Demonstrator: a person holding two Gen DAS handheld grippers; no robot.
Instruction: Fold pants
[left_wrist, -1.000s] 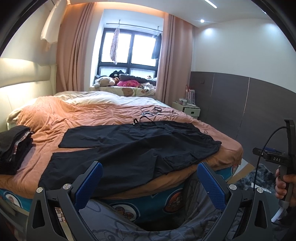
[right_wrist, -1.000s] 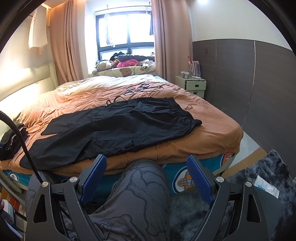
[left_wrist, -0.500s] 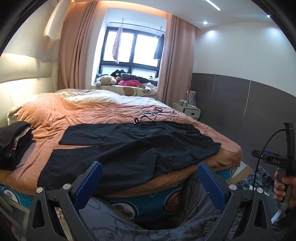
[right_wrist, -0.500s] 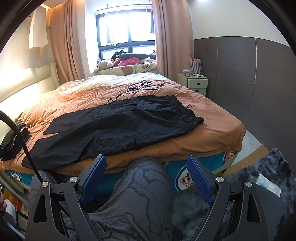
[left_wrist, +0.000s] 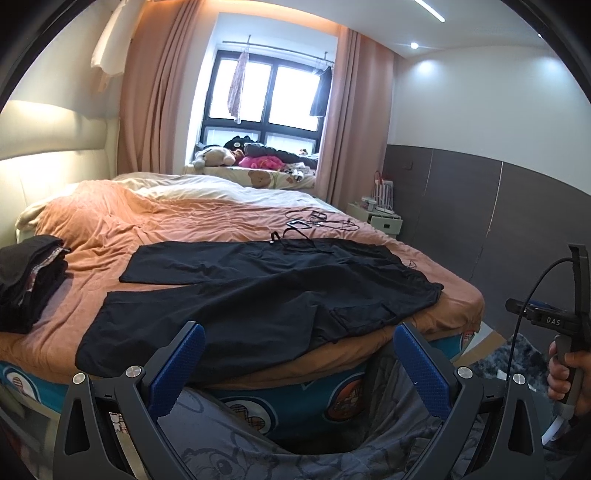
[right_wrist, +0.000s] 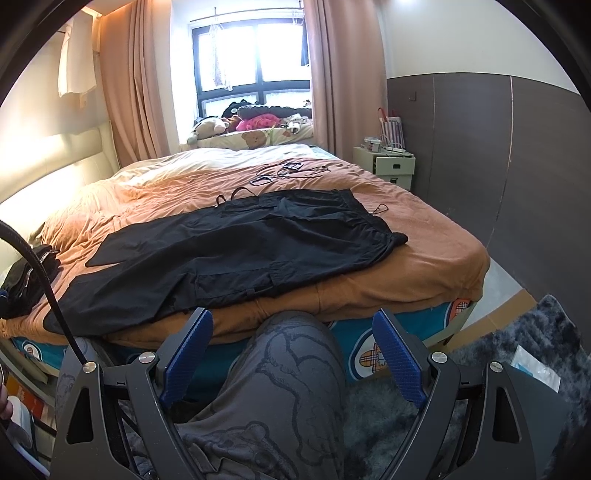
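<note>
Black pants (left_wrist: 266, 295) lie spread flat on the orange bedcover, waist to the right, legs to the left; they show in the right wrist view too (right_wrist: 236, 251). My left gripper (left_wrist: 297, 354) hangs open in front of the bed's near edge, nothing between its blue pads. My right gripper (right_wrist: 293, 339) is open as well, held over the person's knee (right_wrist: 288, 369), short of the bed. A hand (left_wrist: 567, 373) at the right edge of the left wrist view holds the other gripper's handle.
A pile of folded dark clothes (left_wrist: 26, 280) sits at the bed's left end. Cables and small devices (left_wrist: 314, 219) lie beyond the pants. A white nightstand (right_wrist: 388, 164) stands at the far right, a dark shaggy rug (right_wrist: 517, 354) on the floor.
The left wrist view has tilted slightly upward, so the bed sits a little lower in frame. The right gripper stays put. Both stay open.
</note>
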